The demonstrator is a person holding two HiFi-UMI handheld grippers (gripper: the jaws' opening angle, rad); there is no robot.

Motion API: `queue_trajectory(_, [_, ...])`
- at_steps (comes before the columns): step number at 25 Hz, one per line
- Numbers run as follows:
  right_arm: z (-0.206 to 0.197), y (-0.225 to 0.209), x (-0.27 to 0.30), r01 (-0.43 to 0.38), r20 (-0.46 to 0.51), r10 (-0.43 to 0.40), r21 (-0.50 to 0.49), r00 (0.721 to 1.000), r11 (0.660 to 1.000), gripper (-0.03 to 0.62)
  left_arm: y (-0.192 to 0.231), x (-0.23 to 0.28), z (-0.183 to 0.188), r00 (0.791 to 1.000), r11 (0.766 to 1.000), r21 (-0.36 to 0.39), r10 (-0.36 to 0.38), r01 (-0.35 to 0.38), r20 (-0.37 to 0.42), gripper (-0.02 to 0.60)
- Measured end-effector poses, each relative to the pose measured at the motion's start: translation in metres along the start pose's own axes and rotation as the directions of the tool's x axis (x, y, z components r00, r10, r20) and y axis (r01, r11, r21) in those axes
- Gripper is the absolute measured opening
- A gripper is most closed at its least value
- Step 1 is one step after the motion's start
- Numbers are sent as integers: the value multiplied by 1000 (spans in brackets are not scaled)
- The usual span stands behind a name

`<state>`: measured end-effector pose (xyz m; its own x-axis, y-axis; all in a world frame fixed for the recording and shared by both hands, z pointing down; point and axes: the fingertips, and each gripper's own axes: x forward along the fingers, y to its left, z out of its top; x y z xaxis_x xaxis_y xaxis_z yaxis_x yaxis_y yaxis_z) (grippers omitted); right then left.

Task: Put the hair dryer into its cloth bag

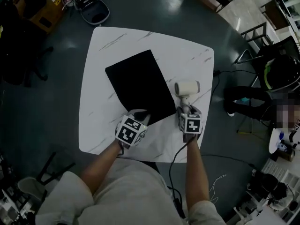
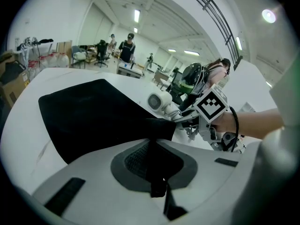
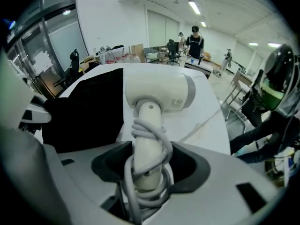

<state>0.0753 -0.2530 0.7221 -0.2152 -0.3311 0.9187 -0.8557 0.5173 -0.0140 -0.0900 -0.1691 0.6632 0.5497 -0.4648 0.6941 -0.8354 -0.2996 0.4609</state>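
Note:
The black cloth bag [image 1: 138, 86] lies flat on the white marble table [image 1: 187, 50]. My left gripper [image 1: 140, 115] is shut on the bag's near edge, and a fold of the cloth [image 2: 157, 130] is pinched up between its jaws. The white hair dryer [image 1: 187, 88] lies to the right of the bag, handle toward me, its cord wound round the handle [image 3: 149, 146]. My right gripper [image 1: 186, 108] points steeply down over that handle. Its jaws stand wide on either side of the handle, with gaps showing, not pressing on it.
A dark case [image 1: 91, 6] and a cardboard box [image 1: 40, 6] sit on the floor beyond the table. A person [image 1: 262, 97] sits close to the table's right side, near a chair [image 1: 255, 36]. More people stand far back in the room [image 3: 194, 39].

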Motion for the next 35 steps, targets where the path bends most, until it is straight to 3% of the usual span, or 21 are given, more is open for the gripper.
queue_trajectory(12, [-6,13,-16,-74,110,66,68,992,995,226,4,-8,-7,1000,1000,8,28,-28,-5,14])
queue_trajectory(21, [-43,24,-71,-143,178,119,129,977,981,222,-4,-10,-12,997,989,129,77,-75,-14,14])
queue_trajectory(27, [-85,34,-121,-161,197,142,81,970,984,221,-16,-10,-15,996,987,139,85,-82,-16,14])
queue_trajectory(32, [-127,68,-144,-202,155,200,-4,968,979,222,-21,-16,-20,995,978,184,98,-96,-4,14])
queue_trajectory(35, [-149,88,-146,-224,118,227,-42,967,974,221,-26,-19,-26,996,981,172,89,-88,3,14])
